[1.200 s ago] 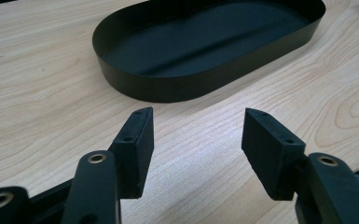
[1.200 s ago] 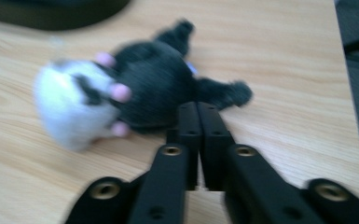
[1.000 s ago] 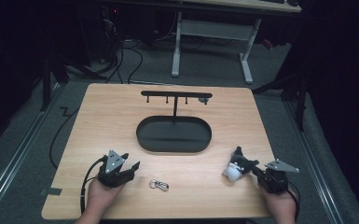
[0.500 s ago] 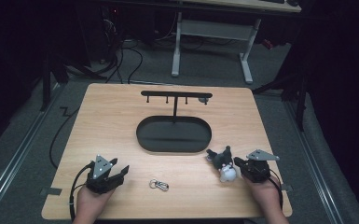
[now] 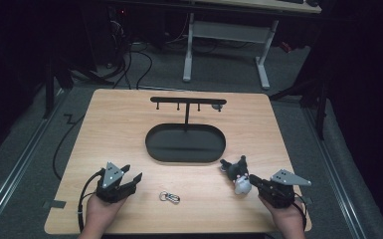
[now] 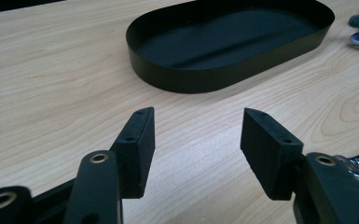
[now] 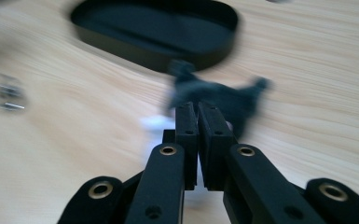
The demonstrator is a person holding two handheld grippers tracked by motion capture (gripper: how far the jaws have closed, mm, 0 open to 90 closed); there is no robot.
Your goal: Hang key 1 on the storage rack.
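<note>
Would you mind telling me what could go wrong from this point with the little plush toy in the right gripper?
The right gripper pinches the plush toy by a thin part, so it may swing or slip out. It hangs beside the black tray and could snag on the rim. The metal clip lies loose near the open left gripper and could be knocked.

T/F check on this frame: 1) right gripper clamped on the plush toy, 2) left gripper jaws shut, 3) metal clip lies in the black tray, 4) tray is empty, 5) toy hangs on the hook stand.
1) True: the right gripper is shut on the plush toy.
2) False: the left gripper jaws stand apart with nothing between them.
3) False: the metal clip lies on the table, in front of the black tray.
4) True.
5) False: the hook stand carries no toy; the right gripper holds it.
</note>
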